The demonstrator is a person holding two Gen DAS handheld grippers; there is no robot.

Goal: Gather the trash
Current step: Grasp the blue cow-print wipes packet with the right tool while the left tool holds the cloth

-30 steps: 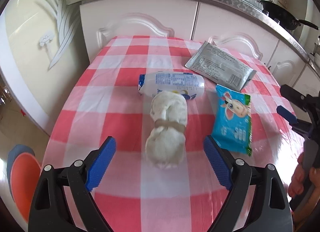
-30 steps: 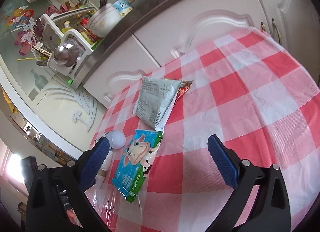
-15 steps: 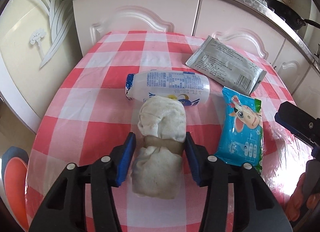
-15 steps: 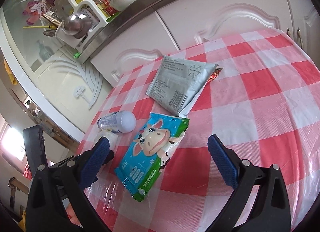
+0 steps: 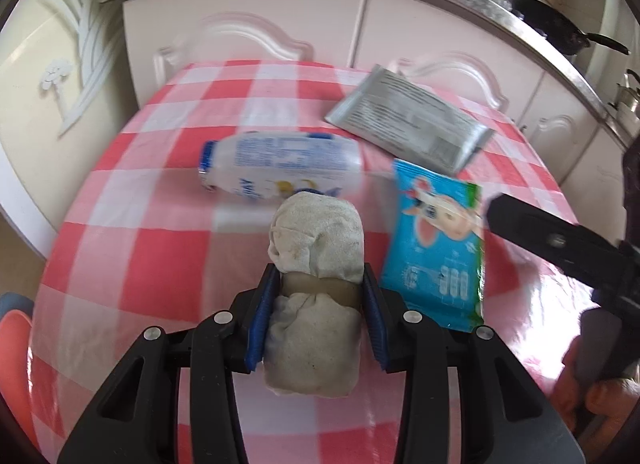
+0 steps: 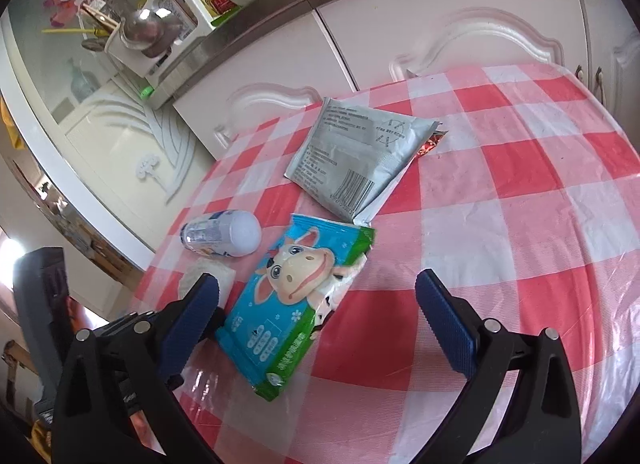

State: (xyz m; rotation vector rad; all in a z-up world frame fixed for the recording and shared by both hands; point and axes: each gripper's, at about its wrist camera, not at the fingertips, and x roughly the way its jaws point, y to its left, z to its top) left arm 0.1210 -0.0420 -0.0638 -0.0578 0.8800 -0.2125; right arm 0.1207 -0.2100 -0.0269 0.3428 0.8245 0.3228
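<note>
Currently mid-grasp — left tongs (image 5: 316, 320) clamp the banded white wad (image 5: 314, 296) at the surface's (image 5: 160, 248) near middle; right tongs (image 6: 316, 320) wide over the blue wrapper (image 6: 296, 296). Next — lift wad clear.

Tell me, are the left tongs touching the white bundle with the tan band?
Touching. In the left wrist view, both blue pads of the left tongs press against the sides of the white cloth bundle with the tan band, with no gap.
</note>
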